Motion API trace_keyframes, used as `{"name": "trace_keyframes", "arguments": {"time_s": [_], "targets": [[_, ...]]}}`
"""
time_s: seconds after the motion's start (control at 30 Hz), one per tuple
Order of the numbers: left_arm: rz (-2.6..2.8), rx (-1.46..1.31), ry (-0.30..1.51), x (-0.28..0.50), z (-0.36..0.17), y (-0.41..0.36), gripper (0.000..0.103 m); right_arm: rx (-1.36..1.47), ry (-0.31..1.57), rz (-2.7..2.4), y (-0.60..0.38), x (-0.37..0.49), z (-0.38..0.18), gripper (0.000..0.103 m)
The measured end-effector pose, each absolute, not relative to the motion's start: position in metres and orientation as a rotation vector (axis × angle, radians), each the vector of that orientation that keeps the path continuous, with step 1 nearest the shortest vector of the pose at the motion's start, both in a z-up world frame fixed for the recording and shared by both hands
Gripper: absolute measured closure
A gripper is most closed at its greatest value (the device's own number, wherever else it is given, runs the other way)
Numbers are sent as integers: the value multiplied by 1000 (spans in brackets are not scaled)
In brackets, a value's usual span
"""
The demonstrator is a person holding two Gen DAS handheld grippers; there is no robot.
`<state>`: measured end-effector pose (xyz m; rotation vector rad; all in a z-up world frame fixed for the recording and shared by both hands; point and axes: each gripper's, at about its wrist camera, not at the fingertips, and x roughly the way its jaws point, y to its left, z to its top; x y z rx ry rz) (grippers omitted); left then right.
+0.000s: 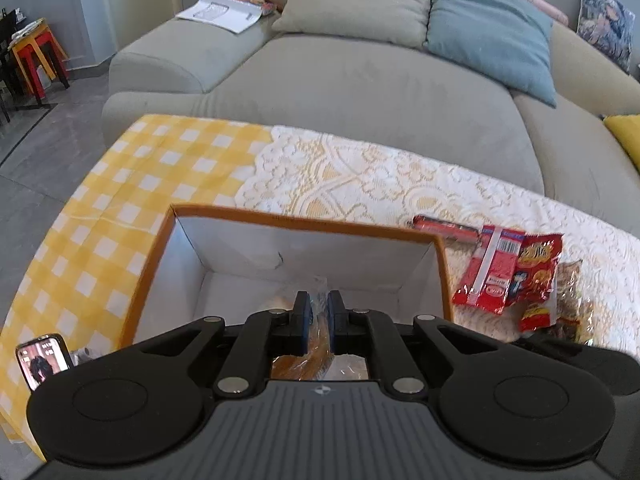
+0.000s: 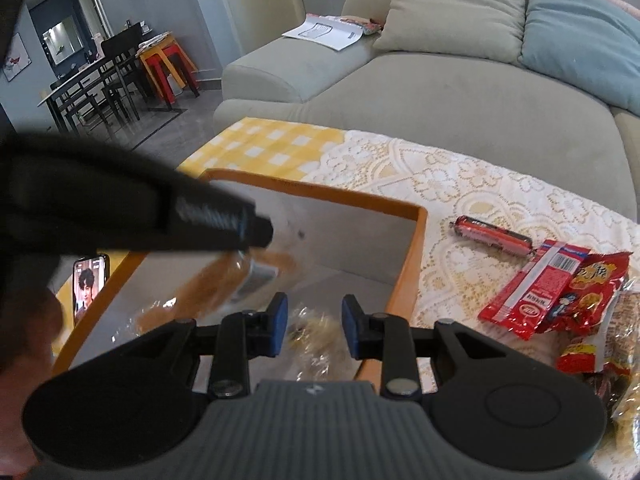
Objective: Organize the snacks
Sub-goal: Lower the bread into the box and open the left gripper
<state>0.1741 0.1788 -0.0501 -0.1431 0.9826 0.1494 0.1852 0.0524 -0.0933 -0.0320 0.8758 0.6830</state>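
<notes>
An orange-rimmed box (image 1: 304,222) with a white inside stands on the lace-covered table. My left gripper (image 1: 318,300) hangs over its floor, jaws nearly together, shut on the clear wrap of a bread packet (image 1: 296,364). From the right wrist, that gripper (image 2: 256,234) reaches in from the left with the bread packet (image 2: 224,284) dangling under its tip. My right gripper (image 2: 314,312) is also inside the box (image 2: 320,194), part closed on a small clear-wrapped pastry (image 2: 314,332) whose wrap fills the gap between the blue pads.
Right of the box lie red snack packets (image 1: 492,272) (image 2: 528,292), a red sausage stick (image 1: 444,226) (image 2: 492,236) and brown wrapped snacks (image 1: 572,296). A phone (image 1: 42,360) (image 2: 90,284) stands left of the box. A grey sofa (image 1: 360,92) runs behind the table.
</notes>
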Motion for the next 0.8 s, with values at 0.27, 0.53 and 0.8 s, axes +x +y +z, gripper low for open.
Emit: {"name": "trace_keyframes", "arguments": {"time_s": [0.27, 0.53, 0.8], "targets": [[140, -153, 990, 174, -50, 176, 64, -49, 846, 661, 43, 185, -85, 74], [160, -153, 972, 163, -35, 174, 59, -84, 782, 635, 33, 172, -72, 64], [150, -92, 930, 143, -14, 151, 59, -89, 706, 552, 0, 151, -53, 57]]}}
